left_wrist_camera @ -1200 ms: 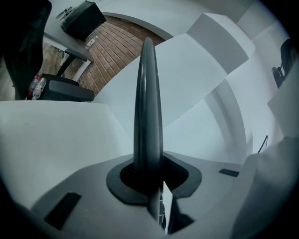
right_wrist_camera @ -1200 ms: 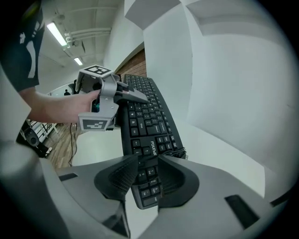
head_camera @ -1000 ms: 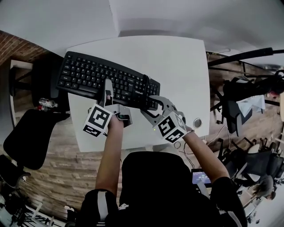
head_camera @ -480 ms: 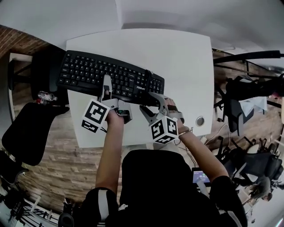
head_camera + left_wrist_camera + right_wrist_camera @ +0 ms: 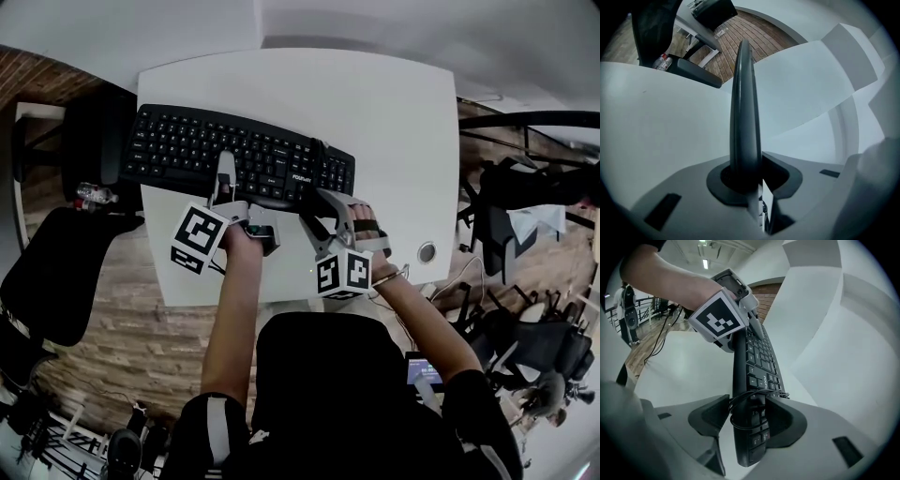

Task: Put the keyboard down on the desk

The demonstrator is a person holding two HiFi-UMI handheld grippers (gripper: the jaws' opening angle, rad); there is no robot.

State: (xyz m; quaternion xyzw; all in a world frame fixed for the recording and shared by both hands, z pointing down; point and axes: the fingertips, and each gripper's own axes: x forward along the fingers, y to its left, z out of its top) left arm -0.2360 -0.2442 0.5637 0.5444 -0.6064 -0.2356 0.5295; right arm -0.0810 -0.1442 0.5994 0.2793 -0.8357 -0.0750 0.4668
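Long axis: keyboard (image 5: 234,164) left-right across desk (image 5: 384,122)
Left gripper (image 5: 225,183): clamped on keyboard's near edge
Right gripper (image 5: 312,206): jaws apart, straddling right end

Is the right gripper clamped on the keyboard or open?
Open. The keyboard sits between the jaws of the right gripper, with a clear gap beside one jaw.

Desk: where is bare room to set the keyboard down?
Bare: the far strip of the desk beyond the keyboard, and its right side between keyboard and round grommet. Crowded: the near edge, where the left gripper and right gripper sit at the keyboard.
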